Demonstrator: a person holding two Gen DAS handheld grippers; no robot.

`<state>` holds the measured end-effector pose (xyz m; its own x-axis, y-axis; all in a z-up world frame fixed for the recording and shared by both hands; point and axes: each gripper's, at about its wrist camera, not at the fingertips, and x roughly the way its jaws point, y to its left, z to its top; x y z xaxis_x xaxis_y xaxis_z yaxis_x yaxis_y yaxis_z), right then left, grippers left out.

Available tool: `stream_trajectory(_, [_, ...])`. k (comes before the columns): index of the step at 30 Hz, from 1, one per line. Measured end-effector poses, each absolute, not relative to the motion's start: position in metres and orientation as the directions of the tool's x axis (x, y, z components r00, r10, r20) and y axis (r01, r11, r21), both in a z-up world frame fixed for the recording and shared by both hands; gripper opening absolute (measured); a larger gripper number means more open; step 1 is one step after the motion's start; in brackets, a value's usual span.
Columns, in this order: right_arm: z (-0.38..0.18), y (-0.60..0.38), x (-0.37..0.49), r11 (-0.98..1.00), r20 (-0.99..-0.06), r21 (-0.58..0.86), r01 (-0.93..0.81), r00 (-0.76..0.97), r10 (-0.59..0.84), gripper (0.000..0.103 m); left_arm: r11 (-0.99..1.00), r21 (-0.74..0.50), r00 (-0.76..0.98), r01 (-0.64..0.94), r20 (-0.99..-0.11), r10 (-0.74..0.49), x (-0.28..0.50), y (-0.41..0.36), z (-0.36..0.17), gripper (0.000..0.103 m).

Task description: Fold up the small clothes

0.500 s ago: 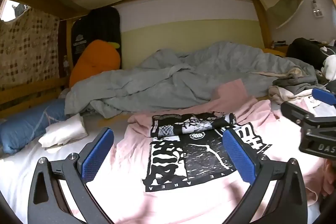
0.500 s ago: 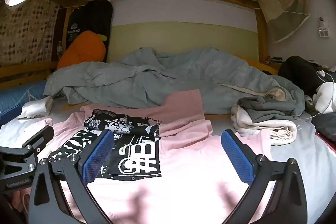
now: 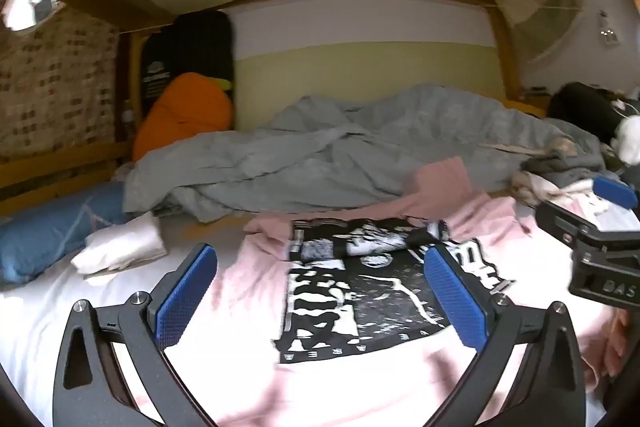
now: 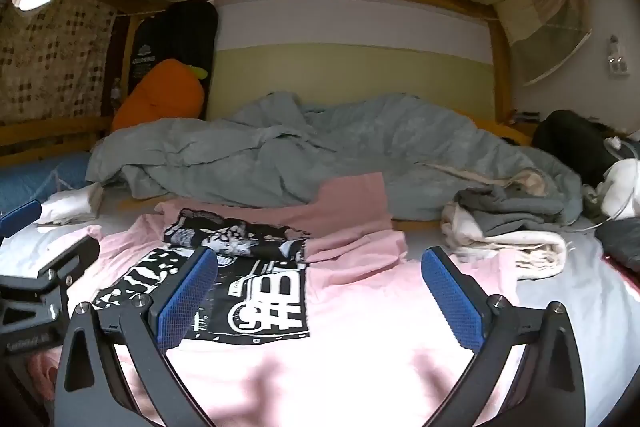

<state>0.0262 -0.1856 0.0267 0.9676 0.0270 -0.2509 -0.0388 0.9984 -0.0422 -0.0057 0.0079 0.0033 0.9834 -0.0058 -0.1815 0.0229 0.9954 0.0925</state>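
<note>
Pink cotton covers most of the near half of the bed: a pink T-shirt (image 3: 360, 379) lies spread on the white sheet (image 3: 48, 327), its black-and-white print (image 3: 360, 303) facing up and its far edge bunched into a rumpled fold just short of the grey duvet (image 3: 340, 163). One sleeve (image 4: 352, 199) sticks out flat toward that duvet. Over the shirt the left gripper (image 3: 320, 297) hovers with its blue pads spread wide, nothing between them, the print showing in the gap. To its right the right gripper (image 4: 320, 297) hangs the same way, wide open and empty, above the plain pink cloth beside the print. Each gripper shows at the edge of the other's view, so they are near one another. Beyond the shirt the duvet is heaped across the bed. An orange carrot-shaped cushion (image 3: 184, 115) leans in the far left corner, a blue pillow (image 3: 52, 227) lies along the left side with a small white cloth (image 3: 120, 247) just beside it, and a pile of folded grey and cream clothes (image 4: 508, 227) sits on the right, near the shirt's edge.
</note>
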Motion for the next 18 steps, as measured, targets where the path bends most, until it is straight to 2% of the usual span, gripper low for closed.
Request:
stream_trajectory(3, [0.025,-0.192,0.032,0.995,-0.309,0.03,-0.095,0.946,0.1,0.102,0.999,0.052,0.983,0.014,-0.184,-0.004,-0.005,0.017,0.003,0.103])
stream_trajectory(12, [0.024,-0.188,0.031,1.0,-0.312,-0.011,-0.019,0.95,0.015,0.102,1.0,-0.022,0.974,-0.003,-0.226,-0.002,0.002,0.036,-0.002,0.103])
stream_trajectory(18, [0.024,-0.188,0.034,1.0,-0.328,-0.013,-0.023,0.945,0.018,0.102,1.0,0.001,0.977,-0.008,-0.215,0.008,-0.004,0.029,0.0,0.103])
